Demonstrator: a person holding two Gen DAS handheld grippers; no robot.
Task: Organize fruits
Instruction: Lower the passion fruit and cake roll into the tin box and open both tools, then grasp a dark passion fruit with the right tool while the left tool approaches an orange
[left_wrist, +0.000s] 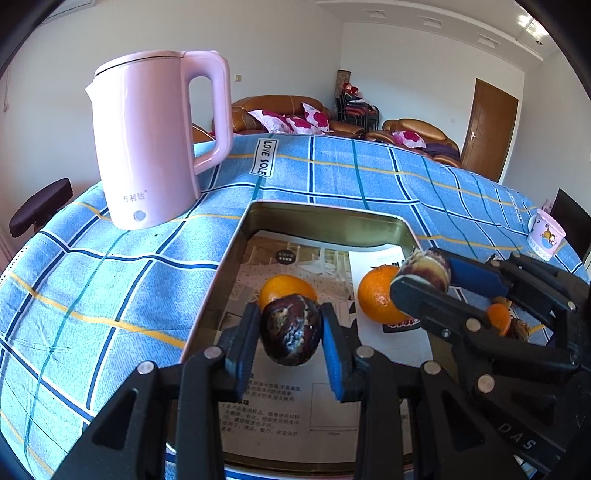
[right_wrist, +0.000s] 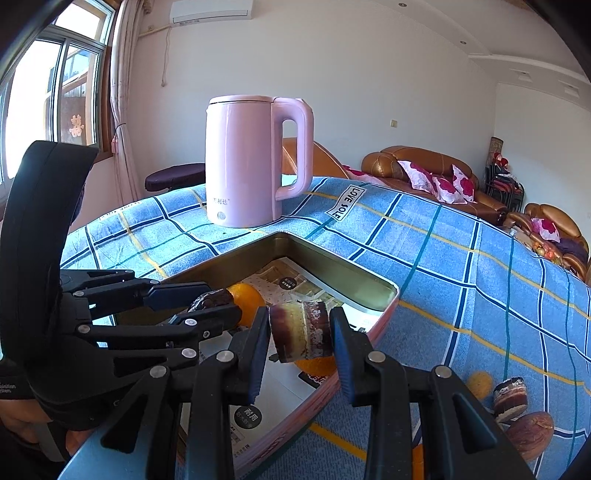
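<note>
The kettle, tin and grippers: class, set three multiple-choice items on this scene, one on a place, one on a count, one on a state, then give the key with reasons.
1. Where does the kettle stand?
A. in the tin
B. on the checked cloth beyond the tin
C. on the sofa

2. How many oranges lie in the tin?
A. none
B. two
C. five

3. What is the state of the left gripper?
A. shut on a dark fruit
B. wide open, holding nothing
C. shut on the kettle handle

Key:
1 B: its base sits on the cloth, past the tin's far corner.
2 B: one orange lies beside the right gripper, the other orange behind the held dark fruit.
3 A: both pads press the fruit's sides.
</note>
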